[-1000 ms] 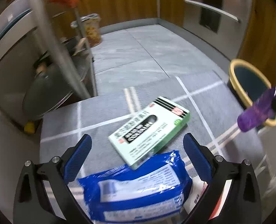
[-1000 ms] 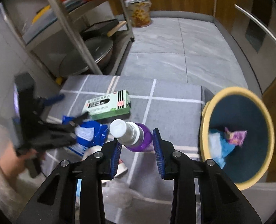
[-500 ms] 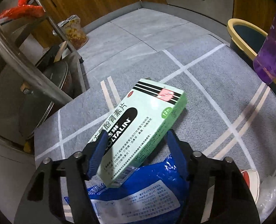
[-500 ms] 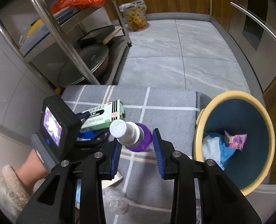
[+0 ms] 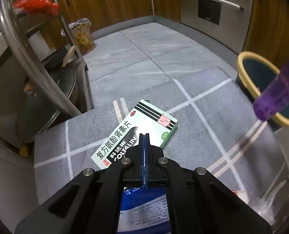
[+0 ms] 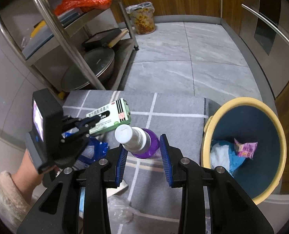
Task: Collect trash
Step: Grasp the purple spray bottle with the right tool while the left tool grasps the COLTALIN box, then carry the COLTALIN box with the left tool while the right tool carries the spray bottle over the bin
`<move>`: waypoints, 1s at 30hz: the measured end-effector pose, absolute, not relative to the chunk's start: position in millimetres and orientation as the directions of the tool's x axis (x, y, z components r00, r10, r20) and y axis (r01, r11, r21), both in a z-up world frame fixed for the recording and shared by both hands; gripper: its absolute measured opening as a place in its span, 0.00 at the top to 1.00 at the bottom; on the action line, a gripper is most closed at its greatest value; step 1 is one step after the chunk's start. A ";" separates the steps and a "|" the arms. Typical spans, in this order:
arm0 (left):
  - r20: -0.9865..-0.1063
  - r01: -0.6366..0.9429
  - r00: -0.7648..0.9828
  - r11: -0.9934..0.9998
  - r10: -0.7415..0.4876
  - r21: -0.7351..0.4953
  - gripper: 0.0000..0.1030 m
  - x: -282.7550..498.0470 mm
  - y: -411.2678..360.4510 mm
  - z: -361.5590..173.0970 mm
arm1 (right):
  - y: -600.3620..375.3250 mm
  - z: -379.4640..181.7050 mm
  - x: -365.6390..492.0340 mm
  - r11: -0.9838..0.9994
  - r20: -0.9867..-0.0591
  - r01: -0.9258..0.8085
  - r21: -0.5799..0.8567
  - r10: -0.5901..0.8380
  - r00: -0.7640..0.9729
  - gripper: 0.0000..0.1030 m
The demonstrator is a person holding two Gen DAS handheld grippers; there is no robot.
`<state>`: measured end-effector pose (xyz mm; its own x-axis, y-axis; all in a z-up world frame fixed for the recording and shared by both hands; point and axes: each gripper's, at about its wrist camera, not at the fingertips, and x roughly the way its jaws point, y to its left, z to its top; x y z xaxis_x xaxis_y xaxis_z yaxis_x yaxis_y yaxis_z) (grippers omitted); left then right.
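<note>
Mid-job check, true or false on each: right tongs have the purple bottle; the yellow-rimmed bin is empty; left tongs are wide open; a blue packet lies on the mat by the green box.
1. The right tongs hold the purple bottle. True.
2. The yellow-rimmed bin is empty. False: it holds blue and white scraps and a pink wrapper.
3. The left tongs are wide open. False: the fingers are closed together at the near edge of the green box.
4. A blue packet lies on the mat by the green box. True.
</note>
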<state>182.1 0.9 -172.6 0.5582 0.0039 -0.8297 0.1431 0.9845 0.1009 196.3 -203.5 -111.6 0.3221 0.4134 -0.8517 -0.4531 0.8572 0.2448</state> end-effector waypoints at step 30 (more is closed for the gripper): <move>-0.899 0.353 0.429 0.932 -0.084 0.081 0.09 233.5 15.8 -230.8 | -192.4 -117.6 209.6 0.848 -0.863 -0.467 0.250 0.413 0.289 0.66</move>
<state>233.5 15.8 -230.8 0.4289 -0.0840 -0.8994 0.3533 0.9320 0.0815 209.6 -192.4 -117.6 0.2890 0.4134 -0.8635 -0.4672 0.8481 0.2497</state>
